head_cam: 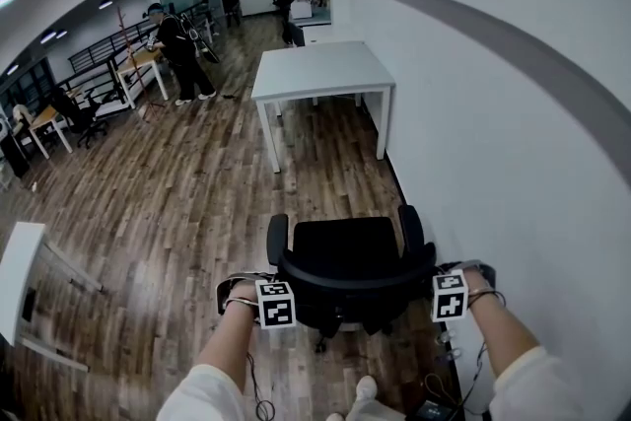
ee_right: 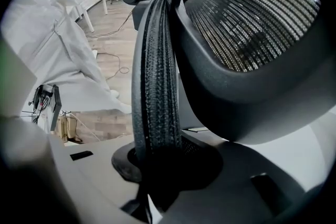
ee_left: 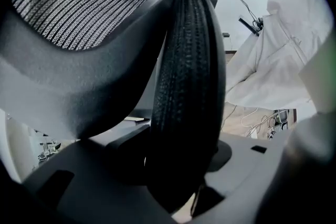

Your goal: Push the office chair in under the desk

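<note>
A black office chair (head_cam: 347,256) with a mesh back stands on the wood floor right in front of me, its seat facing a white desk (head_cam: 320,72) some way ahead by the wall. My left gripper (head_cam: 275,303) points down at the left end of the backrest's top rim, and my right gripper (head_cam: 450,296) at the right end. In the left gripper view the padded rim (ee_left: 186,86) runs down between the jaws, which are shut on it. The right gripper view shows the same rim (ee_right: 155,86) clamped in its jaws.
A white wall (head_cam: 513,113) runs close along the chair's right side. Cables (head_cam: 446,380) lie on the floor by the wall at my feet. Another white desk (head_cam: 20,276) is at the left. A person (head_cam: 177,39) stands by tables far back left.
</note>
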`<state>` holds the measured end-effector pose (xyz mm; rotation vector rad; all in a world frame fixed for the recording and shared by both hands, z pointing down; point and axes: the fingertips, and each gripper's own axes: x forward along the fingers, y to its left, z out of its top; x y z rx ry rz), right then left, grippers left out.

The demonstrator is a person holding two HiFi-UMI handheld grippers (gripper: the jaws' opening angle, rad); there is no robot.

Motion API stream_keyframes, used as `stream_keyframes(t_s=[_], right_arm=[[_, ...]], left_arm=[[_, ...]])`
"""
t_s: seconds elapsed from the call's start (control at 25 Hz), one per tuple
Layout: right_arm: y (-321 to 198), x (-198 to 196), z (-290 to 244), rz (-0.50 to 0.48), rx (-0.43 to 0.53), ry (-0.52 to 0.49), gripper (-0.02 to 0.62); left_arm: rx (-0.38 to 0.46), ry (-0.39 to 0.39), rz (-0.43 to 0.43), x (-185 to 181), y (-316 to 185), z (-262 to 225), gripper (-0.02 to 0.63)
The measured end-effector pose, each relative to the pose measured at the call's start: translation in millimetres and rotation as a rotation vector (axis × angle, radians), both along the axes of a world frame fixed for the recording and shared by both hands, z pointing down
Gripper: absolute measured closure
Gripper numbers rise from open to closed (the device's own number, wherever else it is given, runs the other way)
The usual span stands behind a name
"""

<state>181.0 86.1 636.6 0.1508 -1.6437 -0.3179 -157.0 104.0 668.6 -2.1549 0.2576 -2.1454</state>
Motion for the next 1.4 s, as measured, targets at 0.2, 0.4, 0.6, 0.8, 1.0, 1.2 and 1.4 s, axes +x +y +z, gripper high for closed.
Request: stream_keyframes(t_s=[0.2, 0.4, 0.6, 0.8, 1.0, 1.2, 1.4], right_arm=[[-26.6, 3.2, 3.3, -0.009, -0.005, -0.003, 0.485], [-56.4, 3.4, 4.6, -0.024, 0.003, -0.003, 0.486], [-81.9, 6.7, 2.5, -0.034, -0.001, -0.002, 0.485], [-98.6, 3.5, 2.0, -0.047, 0.006, -0.008, 0.486], [-117.6, 5.7, 2.2, -0.051, 0.003, -0.002, 0.488], [-141.2, 1.3, 0.6, -0.053, 0.005, -0.005, 0.488], [-168.0, 3.9, 1.6, -0.047, 0.007, 0.001, 0.489]], left_arm=[[-0.012, -0.004, -0.006, 2.9, -22.8, 4.0, 0.393], [-0.005, -0.007, -0.023, 2.5, -47.7, 4.4, 0.393], [-0.007, -0.005, -0.032, 6.1, -70.3, 2.9, 0.393], [-0.005, -0.006, -0.039, 4.1, -84.2, 2.8, 0.394], [-0.007, -0.004, -0.045, 4.7, -101.1, 2.8, 0.394], [-0.004, -0.005, -0.042, 1.6, -125.8, 1.5, 0.394], [-0.001, -0.001, -0.039, 3.6, -154.1, 2.3, 0.394]])
